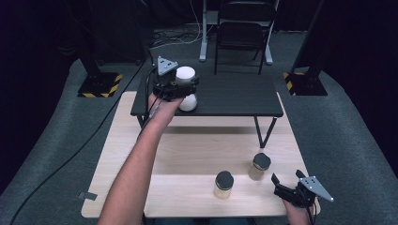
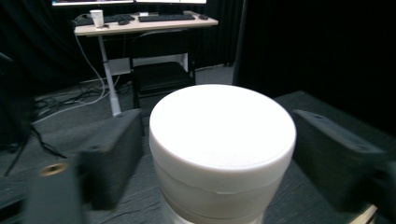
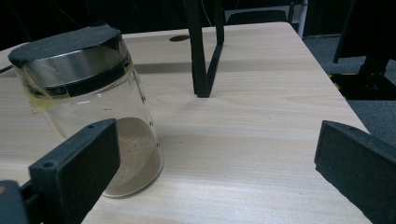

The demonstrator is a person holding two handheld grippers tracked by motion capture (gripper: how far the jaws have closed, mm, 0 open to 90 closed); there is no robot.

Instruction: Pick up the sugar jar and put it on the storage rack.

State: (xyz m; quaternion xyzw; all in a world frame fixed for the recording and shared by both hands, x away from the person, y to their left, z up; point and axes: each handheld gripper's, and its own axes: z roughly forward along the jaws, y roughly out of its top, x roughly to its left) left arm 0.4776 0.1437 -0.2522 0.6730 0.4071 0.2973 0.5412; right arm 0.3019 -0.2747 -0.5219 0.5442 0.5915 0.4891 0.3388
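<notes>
White matte round-lidded jar point(image 2: 222, 154) | left gripper point(image 1: 174, 86) jaws spread beside it | right gripper point(image 1: 287, 180) jaws spread

Two black grippers are carried, the left gripper point(image 1: 180, 86) and the right gripper point(image 1: 286, 180), each topped by a grey three-cornered plate and trailed by a black cable. Flat rectangular black fingers point(image 3: 77, 163) are seen. The forearms are left unsleeved.

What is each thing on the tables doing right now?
White jar: upright on the black shelf, lid on, between the left tongs, which are open.
Right tongs: open, holding nothing.
Near jar: upright, black lid on.
Far jar: upright, black lid on, some powder inside.
</notes>
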